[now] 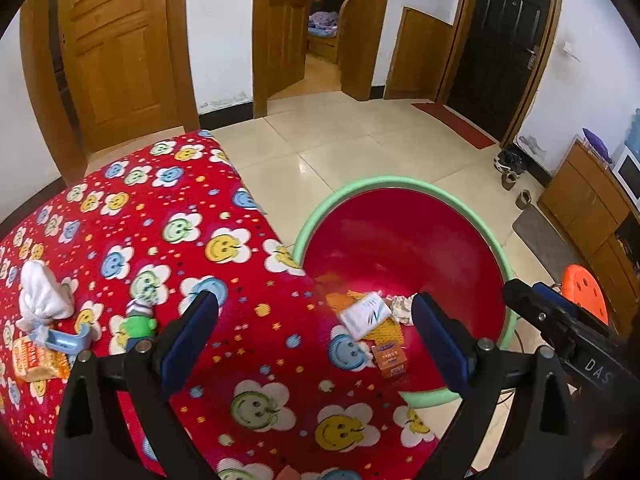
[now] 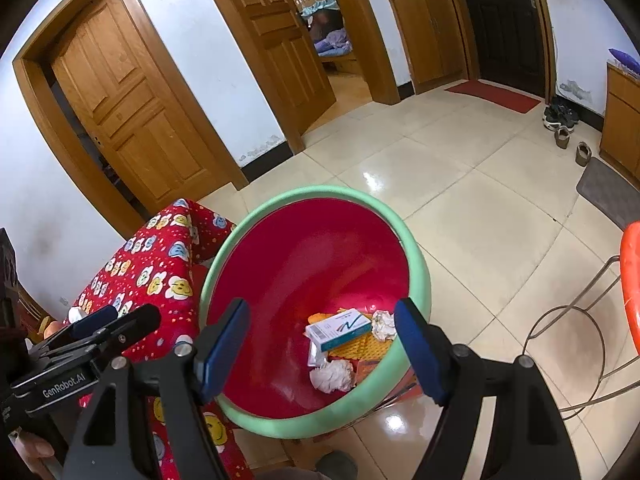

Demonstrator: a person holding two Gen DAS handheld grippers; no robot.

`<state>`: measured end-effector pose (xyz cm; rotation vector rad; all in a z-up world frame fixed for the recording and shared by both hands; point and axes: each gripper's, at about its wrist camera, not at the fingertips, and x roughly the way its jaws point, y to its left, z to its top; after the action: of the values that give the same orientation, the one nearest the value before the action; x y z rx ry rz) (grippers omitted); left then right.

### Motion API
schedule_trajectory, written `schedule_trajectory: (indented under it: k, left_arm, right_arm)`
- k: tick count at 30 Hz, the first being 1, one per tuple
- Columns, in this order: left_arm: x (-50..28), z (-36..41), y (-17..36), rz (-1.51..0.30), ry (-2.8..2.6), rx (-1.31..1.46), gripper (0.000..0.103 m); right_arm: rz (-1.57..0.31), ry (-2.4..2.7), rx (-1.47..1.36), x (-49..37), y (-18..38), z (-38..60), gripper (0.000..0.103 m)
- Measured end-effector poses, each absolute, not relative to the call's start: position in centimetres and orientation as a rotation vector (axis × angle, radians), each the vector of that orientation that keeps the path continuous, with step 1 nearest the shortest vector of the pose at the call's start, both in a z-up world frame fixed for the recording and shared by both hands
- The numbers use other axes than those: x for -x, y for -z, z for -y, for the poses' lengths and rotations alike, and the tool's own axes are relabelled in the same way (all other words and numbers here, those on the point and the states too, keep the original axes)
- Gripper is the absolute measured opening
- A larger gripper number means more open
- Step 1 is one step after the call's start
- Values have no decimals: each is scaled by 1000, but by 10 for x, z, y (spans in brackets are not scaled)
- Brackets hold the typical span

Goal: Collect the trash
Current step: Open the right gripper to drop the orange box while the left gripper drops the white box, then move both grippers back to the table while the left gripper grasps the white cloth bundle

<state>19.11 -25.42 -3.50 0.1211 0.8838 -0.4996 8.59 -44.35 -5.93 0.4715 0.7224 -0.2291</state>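
A red basin with a green rim (image 1: pixel 400 182) (image 2: pixel 320 192) stands on the floor against the table. Inside lie a white and teal box (image 2: pixel 338 330), smeared in the left wrist view (image 1: pixel 364 314), crumpled paper (image 2: pixel 382 324) (image 1: pixel 400 308), a tissue wad (image 2: pixel 332 376), a yellow wrapper (image 2: pixel 368 346) and a small orange box (image 1: pixel 390 360). My left gripper (image 1: pixel 316 320) hangs open over the table edge and basin, holding nothing. My right gripper (image 2: pixel 320 320) is open above the basin, also holding nothing. On the table lie a white tissue bundle (image 1: pixel 42 296), a blue plastic piece (image 1: pixel 66 340), a green item (image 1: pixel 138 326) and an orange packet (image 1: pixel 36 362).
The table wears a red cloth with smiley flowers (image 1: pixel 180 220) (image 2: pixel 160 264). An orange stool with a wire frame (image 2: pixel 632 280) (image 1: pixel 584 292) stands right of the basin. Tiled floor (image 2: pixel 480 200) stretches to wooden doors, a dark door, shoes and a cabinet (image 1: pixel 580 208).
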Motion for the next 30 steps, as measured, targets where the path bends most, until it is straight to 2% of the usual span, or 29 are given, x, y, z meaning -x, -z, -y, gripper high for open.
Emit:
schedule_trajectory:
  k: [30]
  left_arm:
    - [-221,81,13,-838,159,-42,96]
  right_arm:
    - [-725,67,-385,-104,30,351,77]
